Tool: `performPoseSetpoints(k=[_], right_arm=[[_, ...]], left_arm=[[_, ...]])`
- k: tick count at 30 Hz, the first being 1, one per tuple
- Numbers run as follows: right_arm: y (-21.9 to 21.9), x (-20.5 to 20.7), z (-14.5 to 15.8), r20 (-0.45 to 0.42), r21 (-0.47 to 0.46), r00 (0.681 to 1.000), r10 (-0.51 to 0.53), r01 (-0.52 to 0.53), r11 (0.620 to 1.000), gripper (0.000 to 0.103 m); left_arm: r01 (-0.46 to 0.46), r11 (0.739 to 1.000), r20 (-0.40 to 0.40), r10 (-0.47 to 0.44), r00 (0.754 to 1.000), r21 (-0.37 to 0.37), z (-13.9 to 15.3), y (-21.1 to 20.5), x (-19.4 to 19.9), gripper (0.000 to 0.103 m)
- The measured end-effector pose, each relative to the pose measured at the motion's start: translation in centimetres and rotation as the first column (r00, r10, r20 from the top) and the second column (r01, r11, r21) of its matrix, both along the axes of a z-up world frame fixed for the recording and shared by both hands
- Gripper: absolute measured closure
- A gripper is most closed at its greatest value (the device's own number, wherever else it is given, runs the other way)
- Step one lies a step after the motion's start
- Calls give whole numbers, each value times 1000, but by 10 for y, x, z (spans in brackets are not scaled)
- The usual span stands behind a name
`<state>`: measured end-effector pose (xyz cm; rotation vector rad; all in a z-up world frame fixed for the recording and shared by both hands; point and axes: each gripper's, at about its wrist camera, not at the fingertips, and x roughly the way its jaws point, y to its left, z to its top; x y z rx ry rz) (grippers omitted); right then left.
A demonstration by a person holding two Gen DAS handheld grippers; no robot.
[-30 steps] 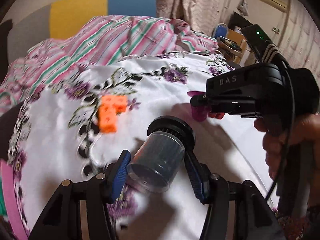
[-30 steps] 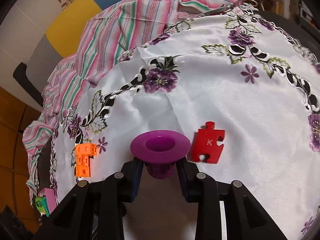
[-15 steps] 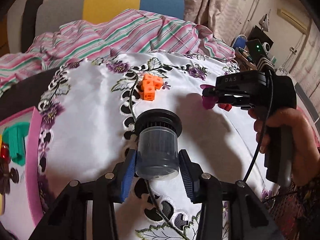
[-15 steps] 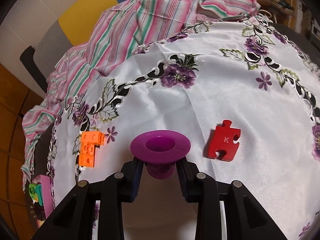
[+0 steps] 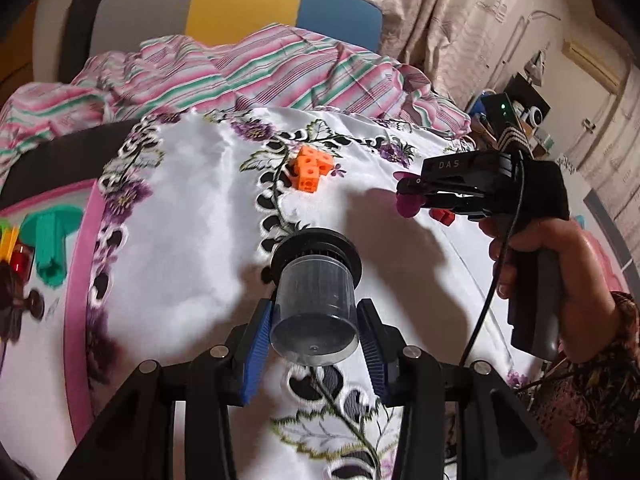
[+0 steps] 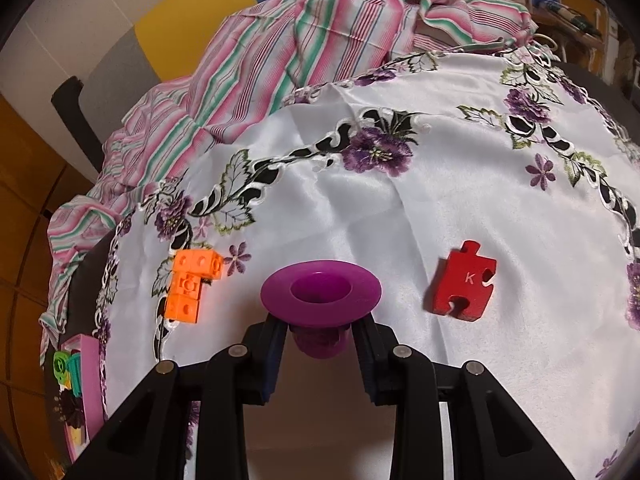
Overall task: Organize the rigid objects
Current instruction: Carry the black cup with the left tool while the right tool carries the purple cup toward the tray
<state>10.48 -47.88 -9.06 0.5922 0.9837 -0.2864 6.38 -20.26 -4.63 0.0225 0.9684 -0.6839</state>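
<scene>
My left gripper (image 5: pixel 314 354) is shut on a smoky clear jar with a black ribbed lid (image 5: pixel 314 300), held above the white floral cloth (image 5: pixel 192 248). My right gripper (image 6: pixel 320 350) is shut on a purple flared cup (image 6: pixel 320 294), also above the cloth; it shows in the left wrist view (image 5: pixel 414 202) to the right. An orange block cluster (image 6: pixel 192 280) lies left of the cup and shows in the left wrist view (image 5: pixel 310 168). A red puzzle piece marked K (image 6: pixel 464 282) lies to the right.
A pink-rimmed tray (image 5: pixel 78 280) at the left holds a teal piece (image 5: pixel 48 240) and other small toys; it also shows in the right wrist view (image 6: pixel 90 384). A striped pink cloth (image 6: pixel 280 52) is bunched at the far edge, before a chair back.
The left gripper has swung left and pulled back with the jar; the pink tray has come into its view. The right gripper with the purple cup has drifted slightly left.
</scene>
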Motion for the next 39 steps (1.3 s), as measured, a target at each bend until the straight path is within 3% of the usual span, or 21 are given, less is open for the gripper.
performPoseSetpoints(k=[8,11,20,22,30,39], right_arm=[[2,0,-1,-6,-6,1000,4,-4,1000,70],[2,0,-2,-11,-14,1000,6,-6,1000,70],[1,0,-4,-17,-10,1000,4,-5,1000,70],[3,1,-4,-19,-12,1000,12,-12,1000,70],[5,2,-4,-21,-27,999,26,-26,999,70],[23,5,0,4,-45,997,79,-78,996,70]], left_arm=[[-17,997,43,14,999,79,9,11,-11,60],[-15,996,4,15,1000,83,7,10,-7,60],[-25,993,43,20,999,117,-2,7,-13,60],[-19,995,10,18,1000,101,-9,9,-13,59],[-18,999,42,16,999,45,5,19,-23,60],[-90,996,61,91,994,-16,26,58,-23,60]])
